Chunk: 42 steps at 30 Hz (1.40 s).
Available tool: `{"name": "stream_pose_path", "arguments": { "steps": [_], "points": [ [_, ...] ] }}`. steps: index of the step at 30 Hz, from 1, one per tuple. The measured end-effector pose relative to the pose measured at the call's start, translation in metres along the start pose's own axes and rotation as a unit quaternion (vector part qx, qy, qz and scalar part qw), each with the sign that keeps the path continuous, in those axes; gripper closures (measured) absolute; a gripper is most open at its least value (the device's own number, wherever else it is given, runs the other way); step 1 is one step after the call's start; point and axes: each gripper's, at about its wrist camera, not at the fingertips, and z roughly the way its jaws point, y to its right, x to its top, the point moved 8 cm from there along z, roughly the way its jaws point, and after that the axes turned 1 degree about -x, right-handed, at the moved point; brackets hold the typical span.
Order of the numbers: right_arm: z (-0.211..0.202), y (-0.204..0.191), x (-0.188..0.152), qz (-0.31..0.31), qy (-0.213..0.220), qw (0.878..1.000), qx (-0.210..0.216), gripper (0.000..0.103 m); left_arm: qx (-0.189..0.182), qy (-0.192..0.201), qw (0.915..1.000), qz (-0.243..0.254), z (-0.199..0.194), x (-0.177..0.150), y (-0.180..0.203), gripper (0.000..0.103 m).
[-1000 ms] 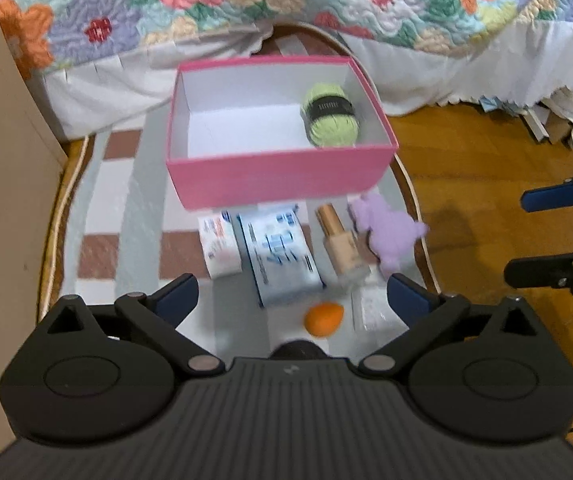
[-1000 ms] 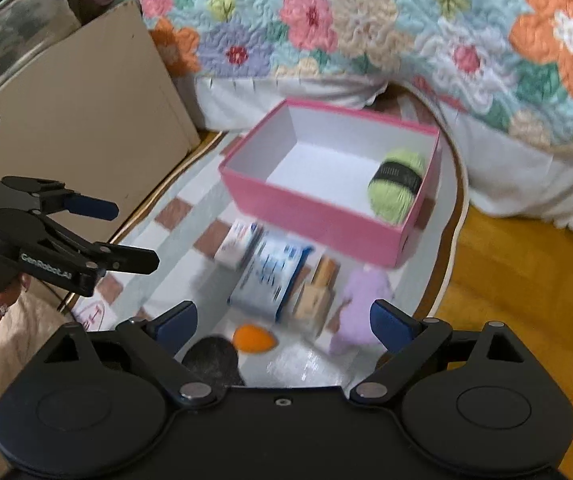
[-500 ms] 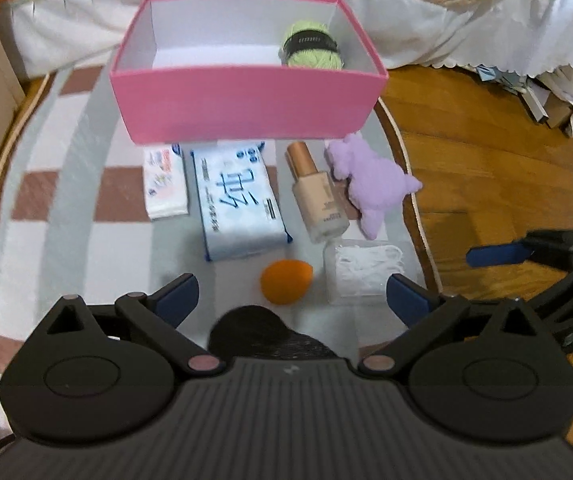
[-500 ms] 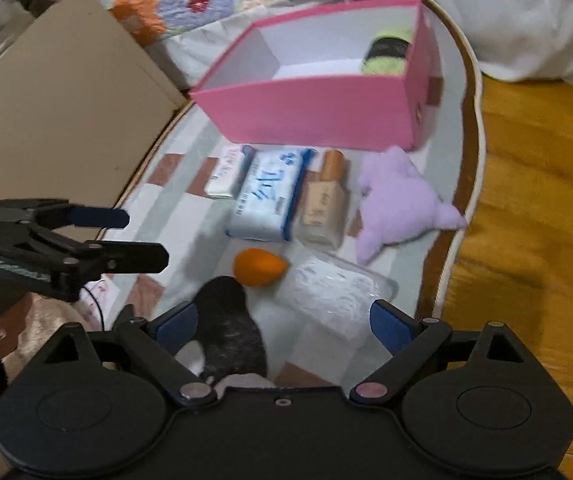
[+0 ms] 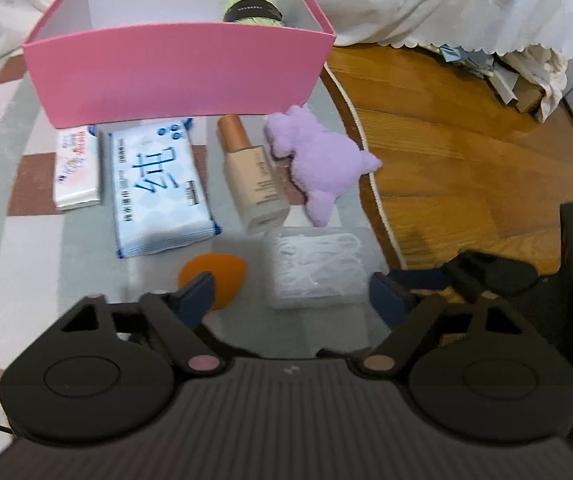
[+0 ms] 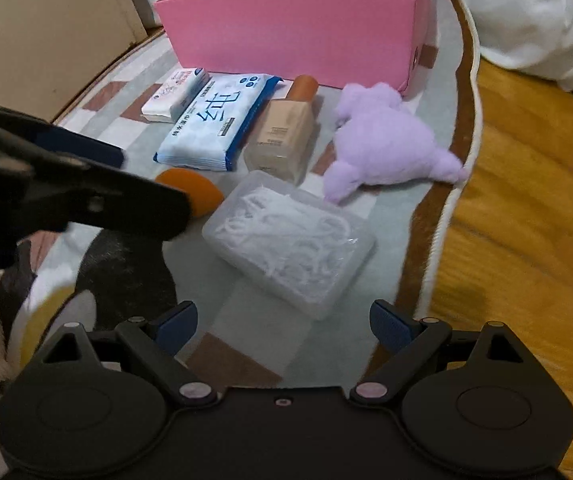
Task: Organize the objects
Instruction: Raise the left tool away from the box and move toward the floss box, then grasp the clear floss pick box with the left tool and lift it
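A: Left wrist first. What's up w/ the left gripper (image 5: 290, 292)?
B: Jaws have just been closing, now abt halfway, nothing pinched. Orange sponge (image 5: 216, 276) sits just by the left pad, clear floss box (image 5: 316, 268) betw the pads but untouched. Looks like it's going for one of those two, can't say which.
A: Tips for the step?
B: Centre on one item only. Sponge is egg-shaped, prob squashy, so grip at the fat middle. Box looks hard and slick, so take it across the short sides, square on.
A: Where's stuff go?
B: Pink box (image 5: 178, 68) at the far side of the rug (image 5: 26, 240); green yarn (image 5: 252, 10) already inside. Wipes pack (image 5: 158, 184), foundation bottle (image 5: 252, 172), purple plush (image 5: 318, 156) lie in a row just before it.
A: Right wrist?
B: Right gripper (image 6: 282, 326) has jaws wide apart, empty, hanging just short of the floss box. Left gripper's finger crosses in front of the sponge here. Keep the two from bumping.
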Motion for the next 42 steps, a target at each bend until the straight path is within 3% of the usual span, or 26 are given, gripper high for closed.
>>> {"name": "stream_pose_path", "arguments": {
  "steps": [2, 9, 15, 19, 22, 25, 28, 31, 35, 42],
  "points": [
    [-0.001, -0.002, 0.001, 0.005, 0.013, 1.0, 0.016, 0.008, -0.003, -0.004, 1.0, -0.006, 0.008, 0.001, 0.0, 0.042],
    [0.001, -0.005, 0.008, 0.006, 0.053, 0.998, 0.029, 0.009, 0.01, -0.004, 0.9998, -0.015, 0.032, -0.002, -0.003, 0.043],
    [0.005, -0.002, 0.01, 0.006, 0.051, 0.998, 0.03, 0.01, -0.038, -0.002, 0.9976, -0.059, 0.04, -0.004, 0.0, 0.043],
    [0.003, -0.004, 0.012, -0.01, 0.043, 0.999, -0.025, 0.008, -0.076, -0.009, 0.9927, -0.093, 0.04, -0.009, 0.007, 0.043],
    [0.008, 0.003, 0.01, -0.016, 0.036, 0.999, -0.035, 0.008, -0.092, -0.015, 0.9892, -0.113, 0.042, -0.012, 0.008, 0.044],
    [0.013, 0.008, 0.009, -0.015, 0.036, 0.999, -0.032, 0.009, -0.073, -0.011, 0.9913, -0.109, 0.045, -0.012, 0.006, 0.049],
    [0.015, 0.01, 0.008, -0.022, 0.052, 0.998, -0.03, 0.008, -0.03, -0.005, 0.9954, -0.091, 0.052, -0.013, 0.003, 0.049],
    [0.014, 0.009, 0.007, -0.028, 0.063, 0.997, -0.033, 0.009, -0.049, 0.002, 0.994, -0.097, 0.054, -0.016, 0.005, 0.052],
    [0.006, 0.009, 0.006, -0.026, 0.064, 0.997, -0.023, 0.014, -0.041, 0.01, 0.9959, -0.081, 0.046, -0.016, 0.009, 0.053],
    [-0.019, -0.003, 0.012, -0.054, 0.077, 0.995, -0.018, 0.014, -0.044, 0.014, 0.9966, -0.068, 0.014, -0.01, 0.017, 0.053]
  ]
}}
